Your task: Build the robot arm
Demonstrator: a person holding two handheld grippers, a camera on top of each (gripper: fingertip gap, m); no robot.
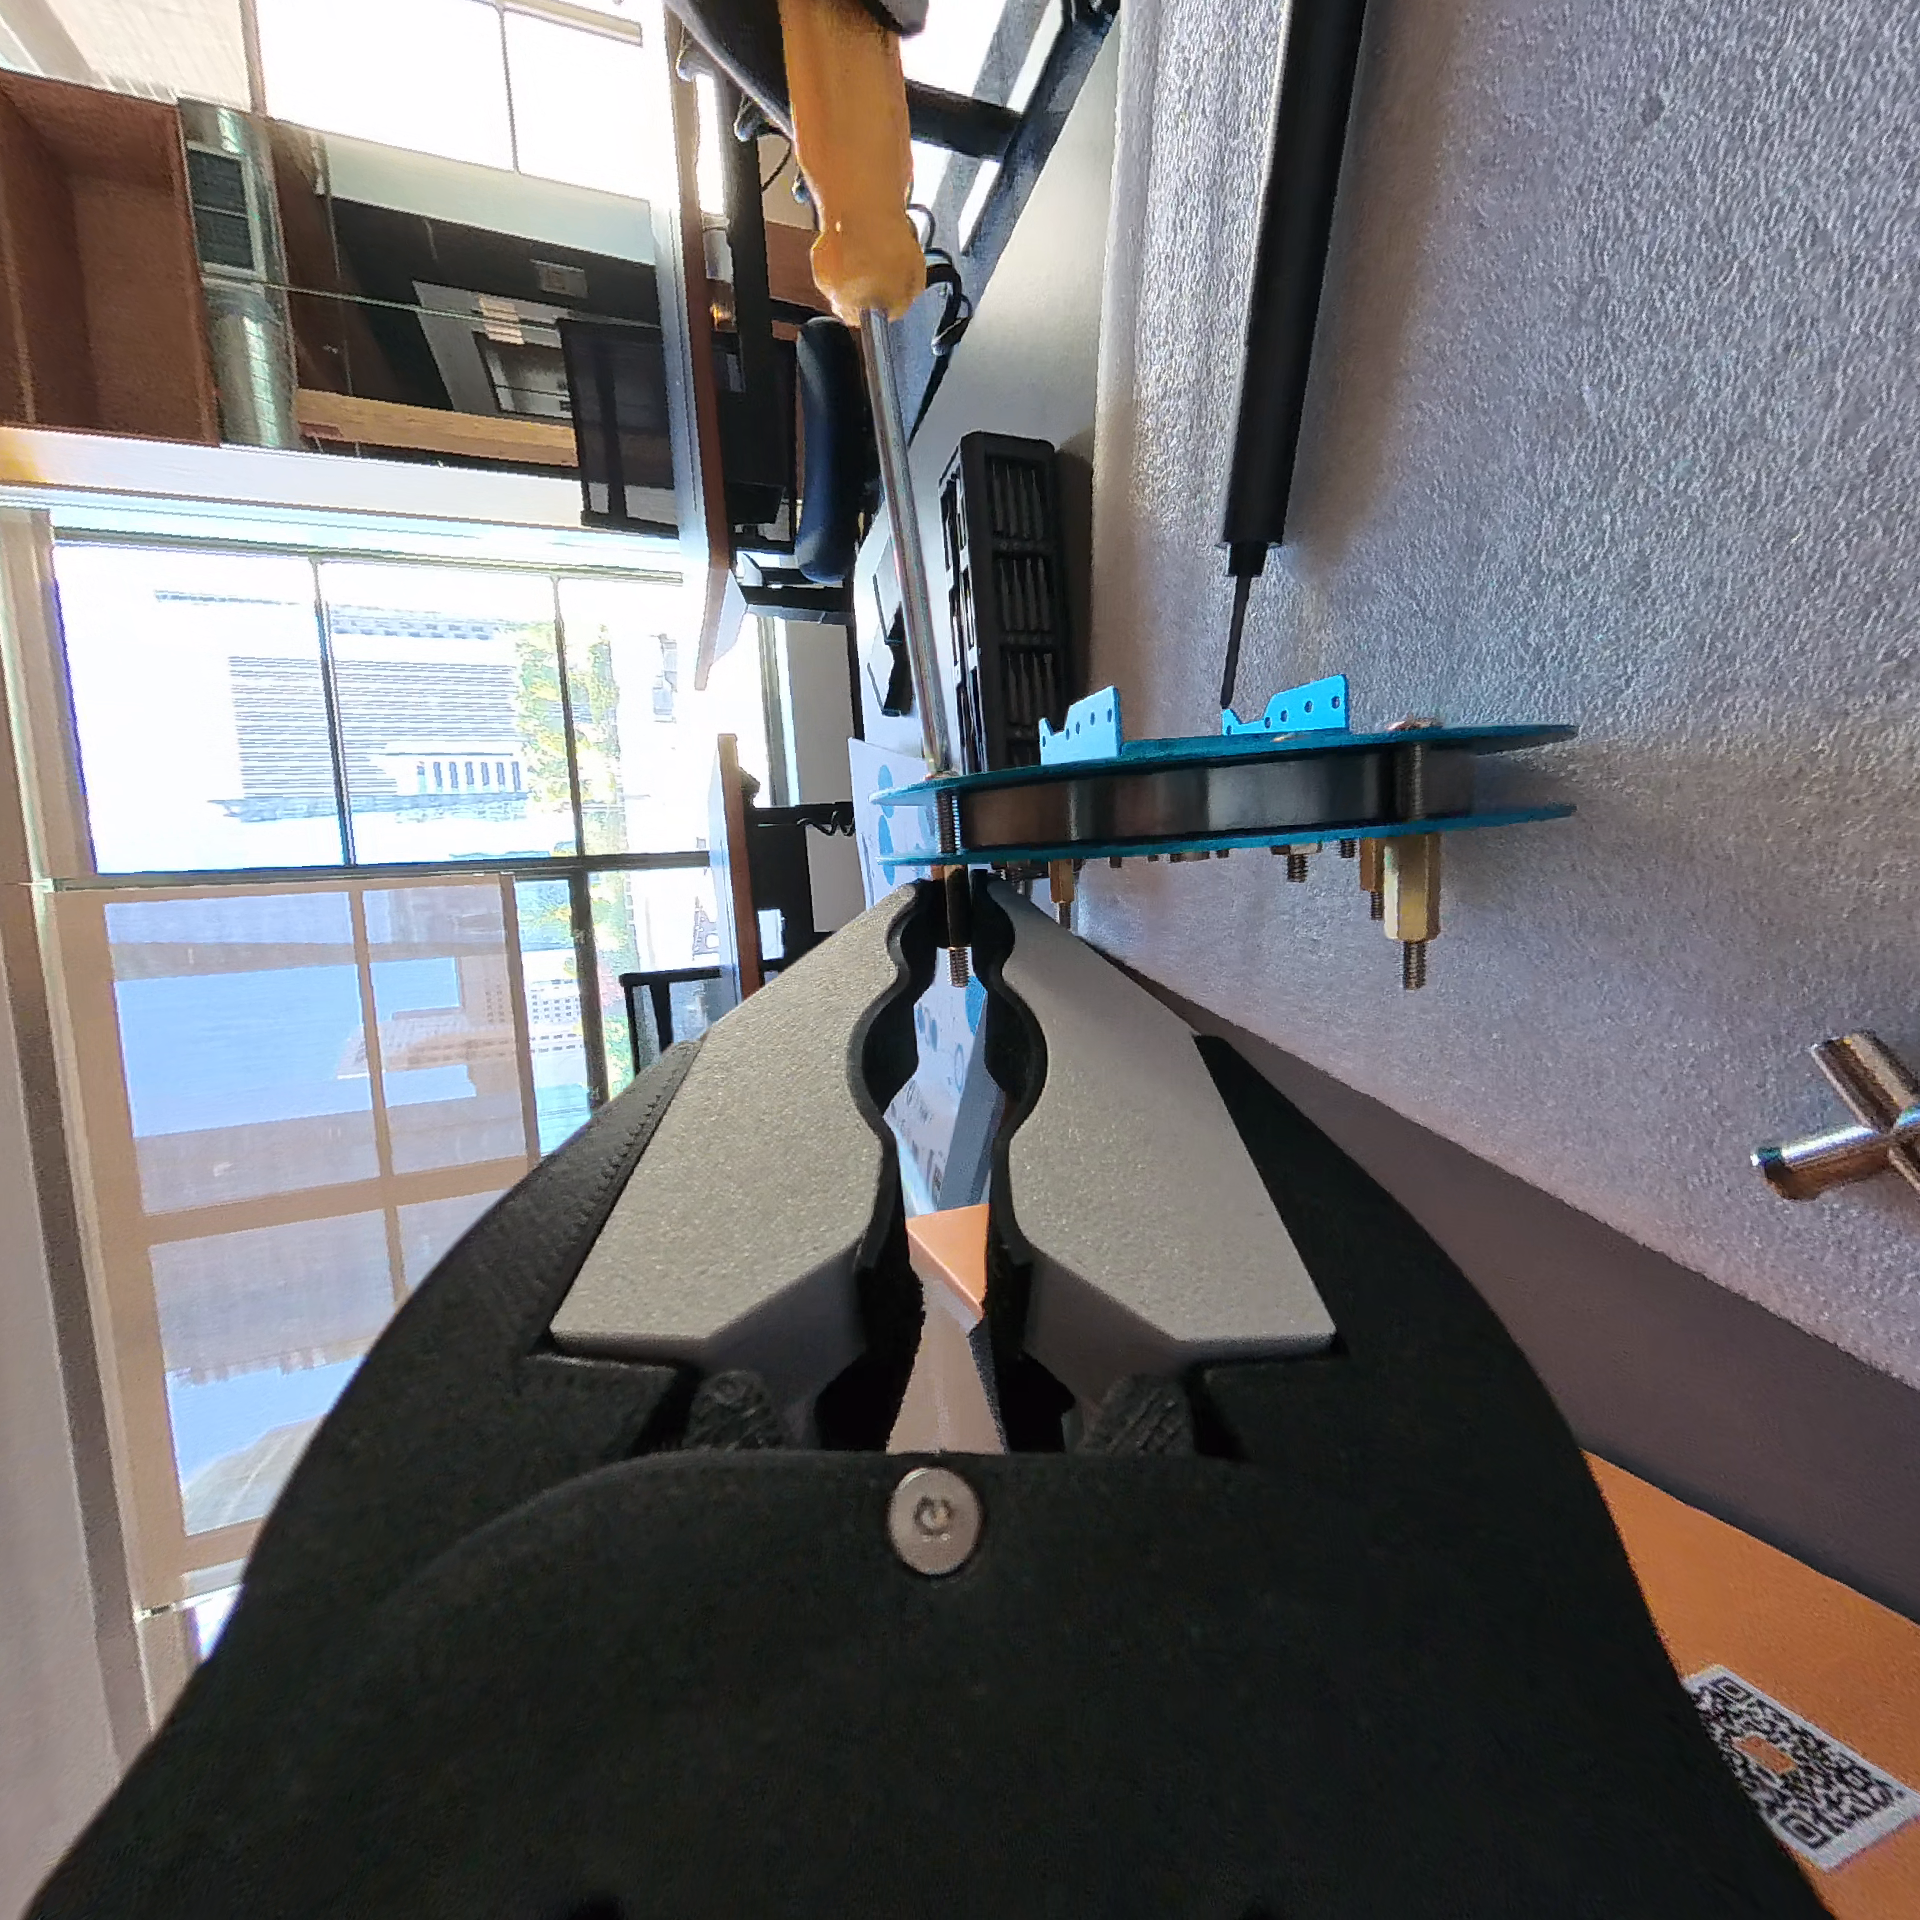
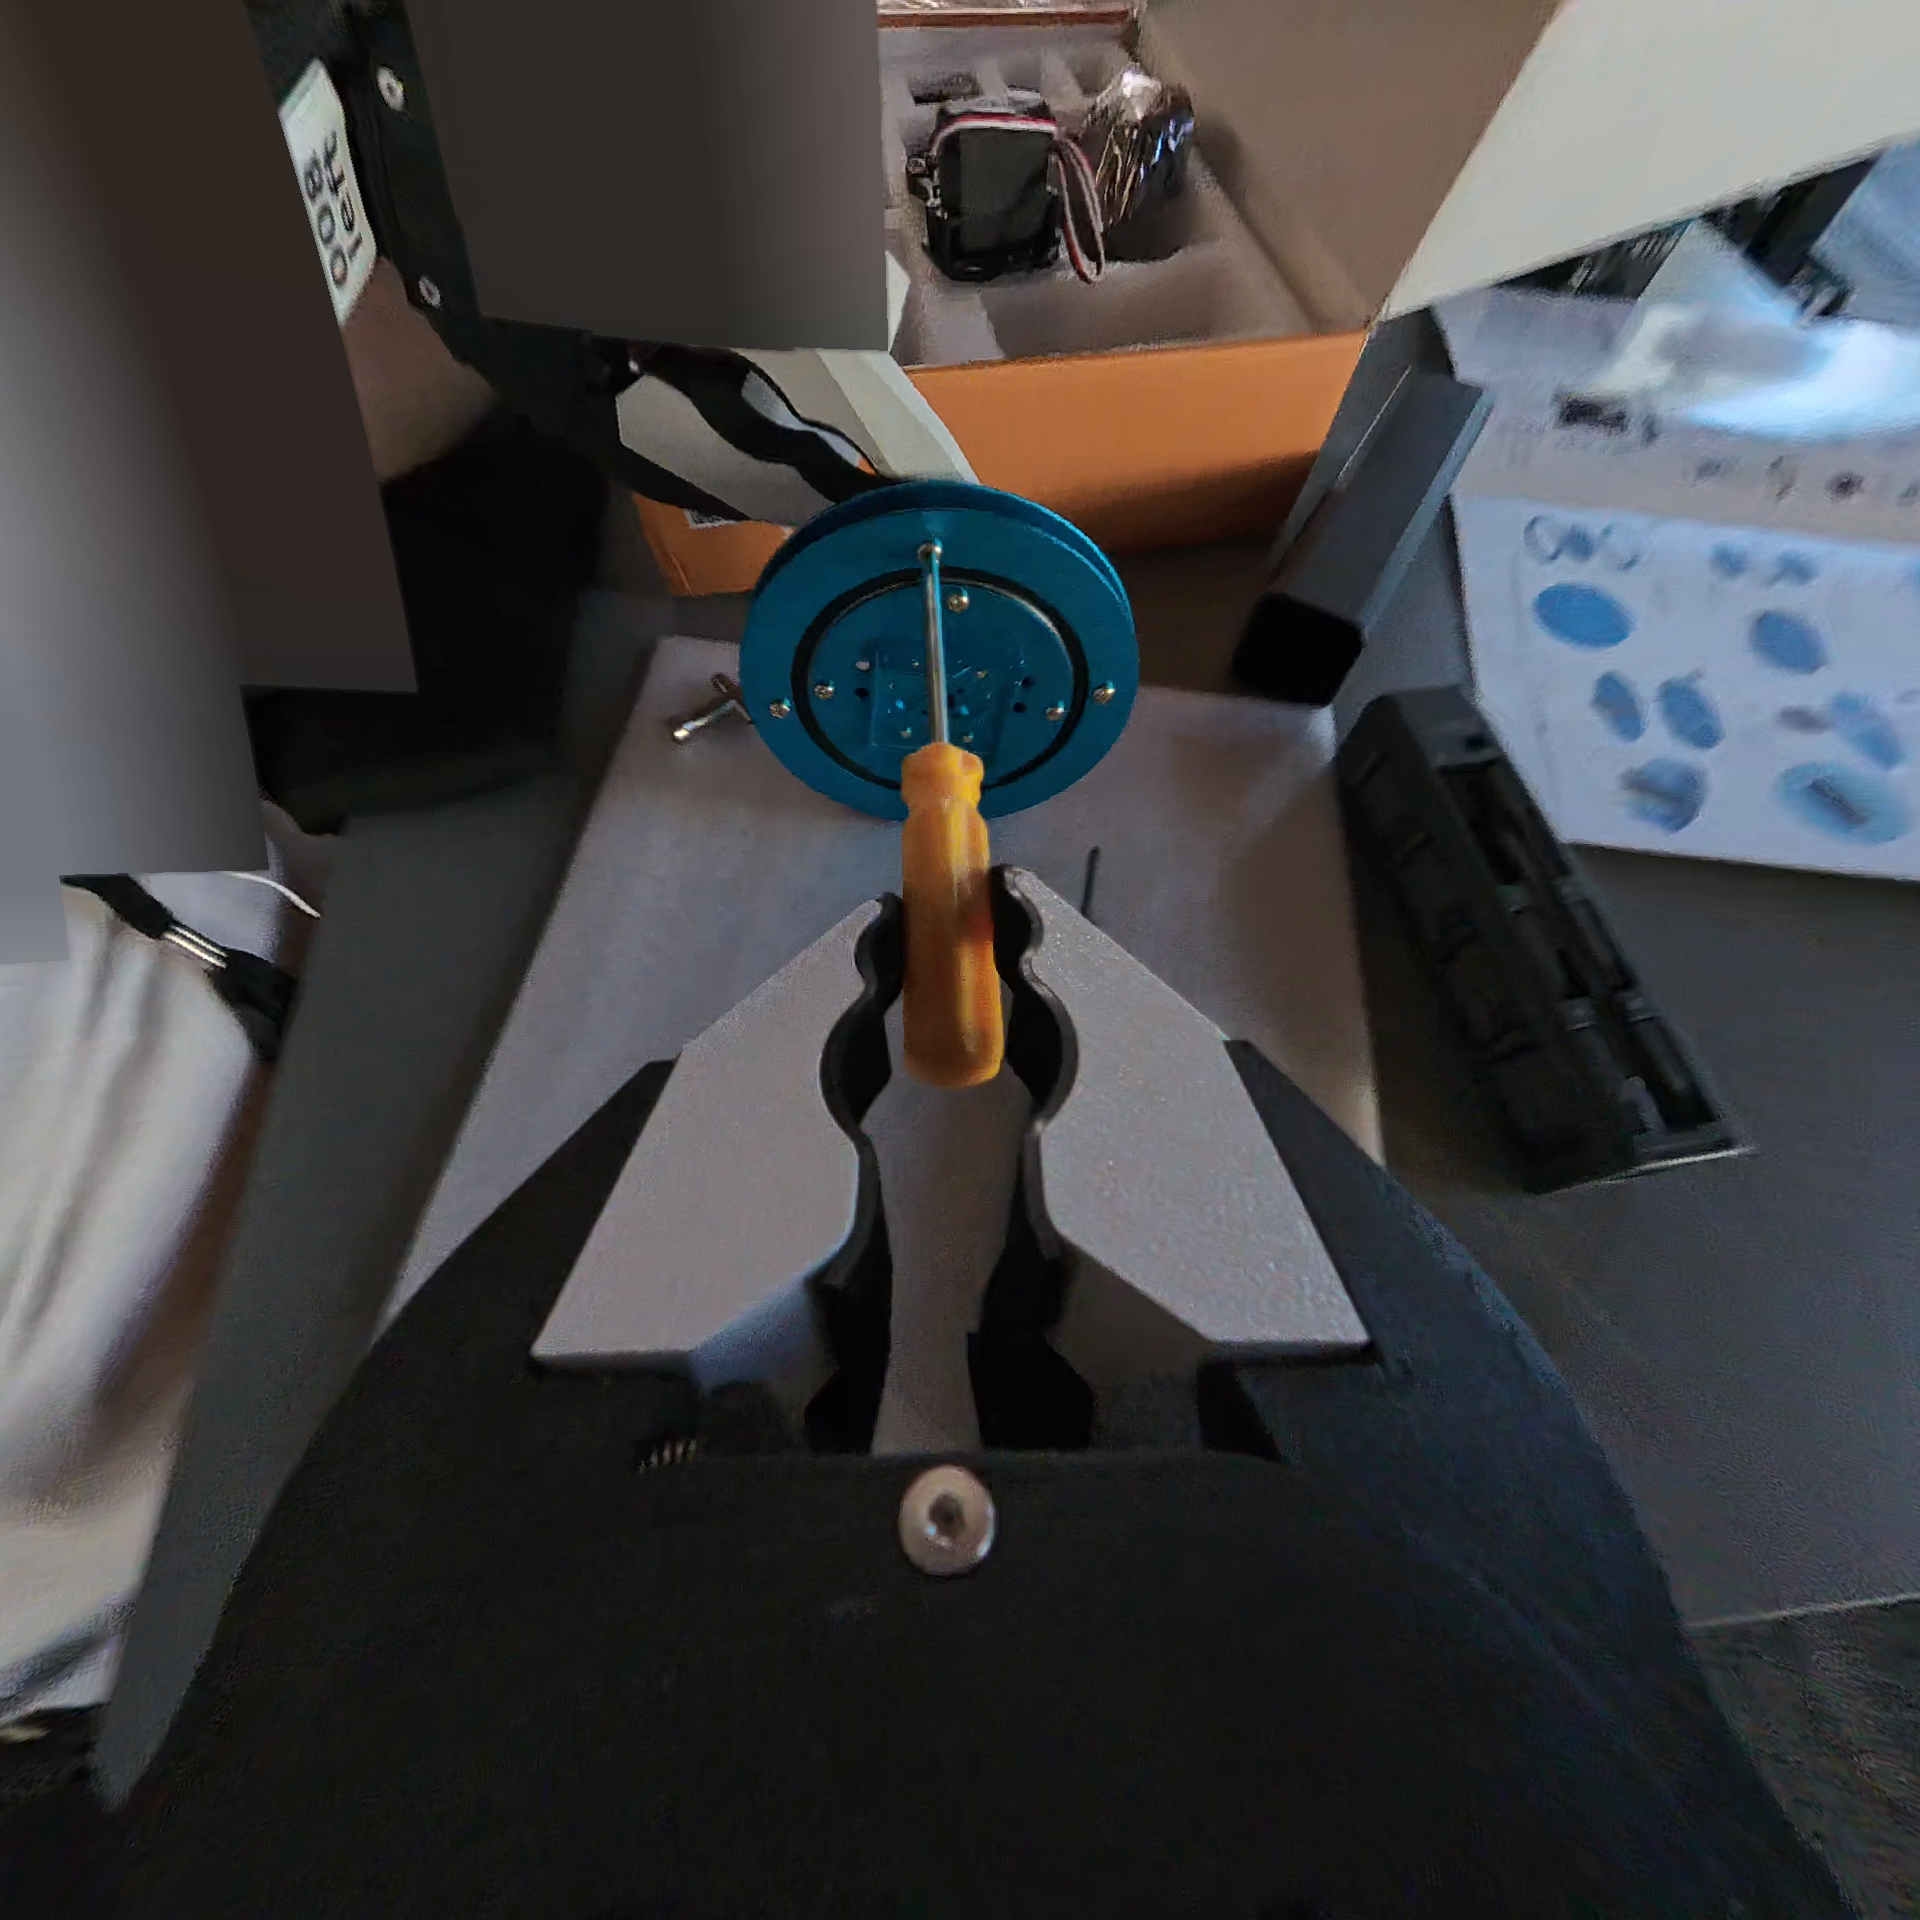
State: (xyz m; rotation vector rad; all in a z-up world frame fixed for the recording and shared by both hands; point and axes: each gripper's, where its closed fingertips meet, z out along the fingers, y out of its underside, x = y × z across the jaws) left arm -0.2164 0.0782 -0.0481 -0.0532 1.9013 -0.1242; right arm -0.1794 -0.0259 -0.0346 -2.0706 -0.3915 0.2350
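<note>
Two grippers engage one blue disc assembly (image 2: 935,649) standing on edge on the grey foam mat (image 2: 727,914). Left gripper (image 1: 954,909) is clamped on a brass standoff (image 1: 957,930) at the assembly's rim. Right gripper (image 2: 948,914) grips the yellow screwdriver (image 2: 951,925), its tip at a rim screw.

We find a grey foam mat (image 2: 727,883) on the dark table (image 2: 1714,1351), bearing a small metal cross wrench (image 2: 707,712); beside its right edge, a black bit case (image 2: 1507,987).

There were two screwdrivers, one orange (image 2: 951,935) and one black (image 1: 1283,312), one blue disc assembly (image 2: 935,644), two blue brackets (image 1: 1081,722), and one cross wrench (image 1: 1860,1132).
</note>
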